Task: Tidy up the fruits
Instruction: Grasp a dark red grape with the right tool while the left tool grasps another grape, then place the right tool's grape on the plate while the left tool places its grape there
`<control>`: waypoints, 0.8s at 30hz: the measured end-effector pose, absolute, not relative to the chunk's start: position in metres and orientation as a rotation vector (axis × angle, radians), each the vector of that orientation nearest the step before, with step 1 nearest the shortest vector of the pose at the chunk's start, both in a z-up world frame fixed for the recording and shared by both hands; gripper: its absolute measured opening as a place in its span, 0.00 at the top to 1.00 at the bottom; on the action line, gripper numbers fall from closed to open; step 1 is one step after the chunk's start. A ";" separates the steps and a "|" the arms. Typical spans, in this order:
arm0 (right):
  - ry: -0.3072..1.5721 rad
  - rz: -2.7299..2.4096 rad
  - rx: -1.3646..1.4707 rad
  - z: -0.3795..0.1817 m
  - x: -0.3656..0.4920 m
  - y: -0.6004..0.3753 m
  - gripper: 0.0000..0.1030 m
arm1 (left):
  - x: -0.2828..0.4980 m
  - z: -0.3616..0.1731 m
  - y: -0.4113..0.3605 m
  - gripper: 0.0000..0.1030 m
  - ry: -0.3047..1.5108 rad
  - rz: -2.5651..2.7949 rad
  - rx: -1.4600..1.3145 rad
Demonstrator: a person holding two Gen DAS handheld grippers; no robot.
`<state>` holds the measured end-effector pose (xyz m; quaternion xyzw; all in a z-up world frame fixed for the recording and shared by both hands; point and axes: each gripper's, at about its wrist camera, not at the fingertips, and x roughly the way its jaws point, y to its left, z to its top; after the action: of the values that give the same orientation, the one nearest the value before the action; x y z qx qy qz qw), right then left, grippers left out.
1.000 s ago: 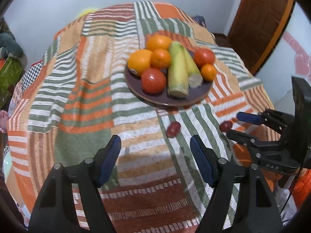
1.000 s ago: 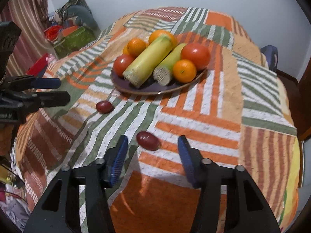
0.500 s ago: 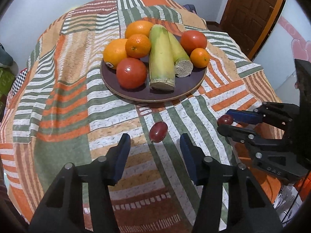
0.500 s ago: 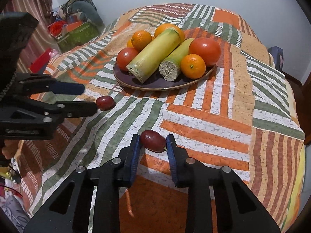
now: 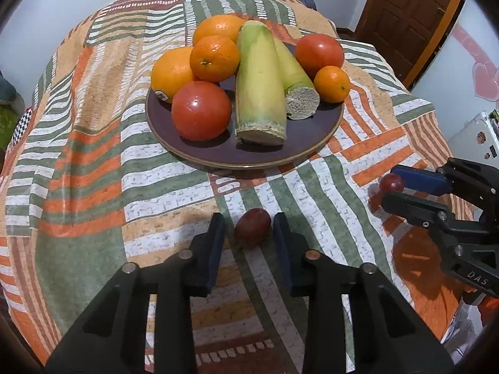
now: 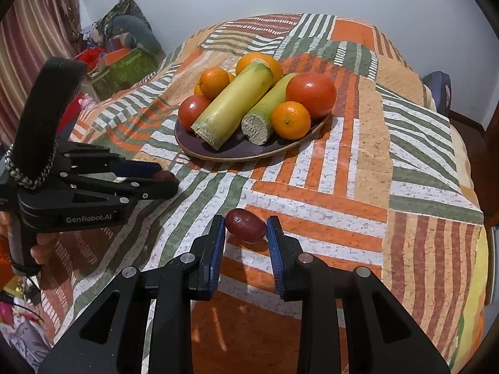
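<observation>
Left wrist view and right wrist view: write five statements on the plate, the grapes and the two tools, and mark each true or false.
1. The plate holds two tomatoes. True.
2. Both grapes lie on the plate. False: the left grape and the right grape are off it, over the cloth.
3. The left tool brackets the left grape with a small gap on each side. True.
4. One corn cob lies on the plate. False: there are two corn cobs, side by side.
5. The right tool is wide open, far from any fruit. False: it grips the right grape.

bright, sharp frames; fisheye-curved, dark-vignetted edges.
</observation>
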<state>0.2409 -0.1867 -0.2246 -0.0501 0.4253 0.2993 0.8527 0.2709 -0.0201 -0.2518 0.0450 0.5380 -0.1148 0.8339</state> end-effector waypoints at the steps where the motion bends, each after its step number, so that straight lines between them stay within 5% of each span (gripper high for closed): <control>1: 0.894 0.628 -0.103 -0.224 0.241 -0.187 0.76 | 0.270 -0.252 -0.021 0.72 1.136 -0.251 0.099; 24: 0.849 0.635 -0.099 -0.211 0.252 -0.182 0.76 | 0.265 -0.222 -0.015 0.79 1.046 -0.255 0.095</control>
<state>0.2524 -0.1815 -0.2107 -0.0473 0.4049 0.3025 0.8616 0.2654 -0.0146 -0.2220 0.0453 0.4980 -0.1212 0.8575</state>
